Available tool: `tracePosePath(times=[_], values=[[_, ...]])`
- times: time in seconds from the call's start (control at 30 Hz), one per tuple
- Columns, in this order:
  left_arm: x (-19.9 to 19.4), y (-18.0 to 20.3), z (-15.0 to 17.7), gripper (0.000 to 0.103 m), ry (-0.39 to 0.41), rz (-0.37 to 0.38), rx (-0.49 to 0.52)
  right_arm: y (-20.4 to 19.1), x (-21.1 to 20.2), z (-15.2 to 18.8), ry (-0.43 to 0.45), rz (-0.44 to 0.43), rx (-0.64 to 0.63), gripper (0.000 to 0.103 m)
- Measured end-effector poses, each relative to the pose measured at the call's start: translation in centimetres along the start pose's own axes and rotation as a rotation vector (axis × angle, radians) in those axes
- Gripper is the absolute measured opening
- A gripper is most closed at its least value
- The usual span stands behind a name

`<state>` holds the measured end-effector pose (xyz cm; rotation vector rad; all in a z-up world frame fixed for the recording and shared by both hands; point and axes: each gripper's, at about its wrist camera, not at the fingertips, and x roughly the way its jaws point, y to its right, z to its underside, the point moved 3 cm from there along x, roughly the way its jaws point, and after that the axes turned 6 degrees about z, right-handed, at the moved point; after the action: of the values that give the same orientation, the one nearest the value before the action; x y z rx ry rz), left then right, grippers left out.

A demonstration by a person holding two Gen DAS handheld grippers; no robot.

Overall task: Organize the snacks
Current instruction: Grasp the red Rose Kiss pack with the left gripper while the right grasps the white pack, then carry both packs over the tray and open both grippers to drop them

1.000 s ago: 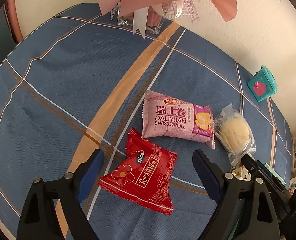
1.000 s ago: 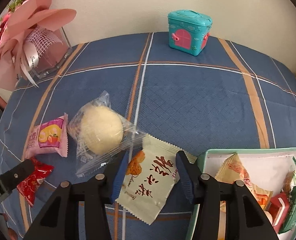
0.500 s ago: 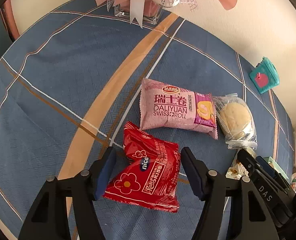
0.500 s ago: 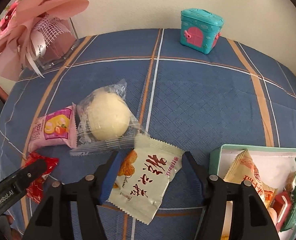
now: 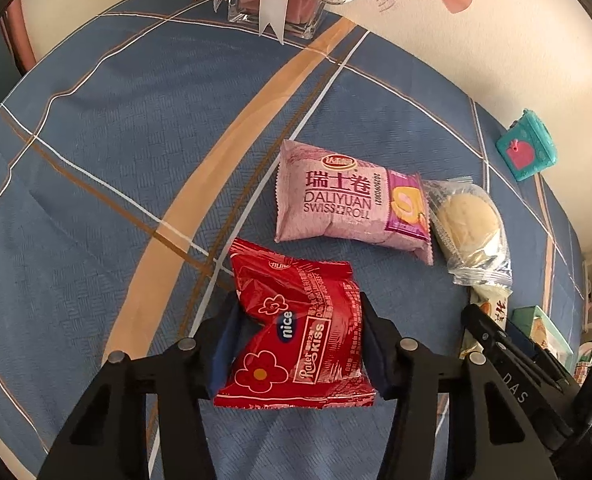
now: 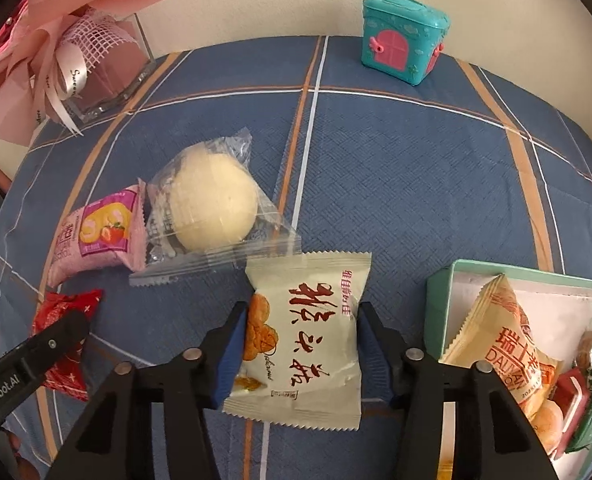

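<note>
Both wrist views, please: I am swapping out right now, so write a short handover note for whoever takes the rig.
Left tool: shut on the red Ralet Kiss packet.
Right tool: shut on the cream packet with red characters.
On the blue cloth: pink Swiss roll packet and, beside it, the clear-wrapped round bun.
Done: the mint tray, to the right, already holds several snacks, among them a cream Daliyuan packet.
Left: probably carry both gripped packets to the tray, then fetch the Swiss roll and the bun. The teal toy house and pink bouquet are not snacks.
</note>
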<state>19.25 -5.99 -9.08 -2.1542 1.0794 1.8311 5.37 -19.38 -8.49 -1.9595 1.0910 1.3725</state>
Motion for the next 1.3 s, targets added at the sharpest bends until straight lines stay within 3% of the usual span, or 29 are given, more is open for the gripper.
tracePosePath(times=[0.33, 0.87, 1.07, 1.3], values=[[-1.8, 1.5, 0.9, 0.055, 0.025, 0.034, 0.0, 1.1, -4.0, 1.6, 0.012, -0.064, 0.034, 0.055], [-7.1, 7.1, 3.7, 0.055, 0.105, 0.051, 0.115, 5.6, -9.8, 4.6, 0.051, -0.088, 0.098, 0.055], [-7.8, 11.3, 5.2, 0.055, 0.108, 0.1, 0.193, 9.4, -11.4, 5.1, 0.071, -0.085, 0.158, 0.055], [-7.3, 17.8, 8.3, 0.055, 0.07, 0.142, 0.314, 16.1, -11.7, 5.5, 0.071, 0.006, 0.255, 0.055]])
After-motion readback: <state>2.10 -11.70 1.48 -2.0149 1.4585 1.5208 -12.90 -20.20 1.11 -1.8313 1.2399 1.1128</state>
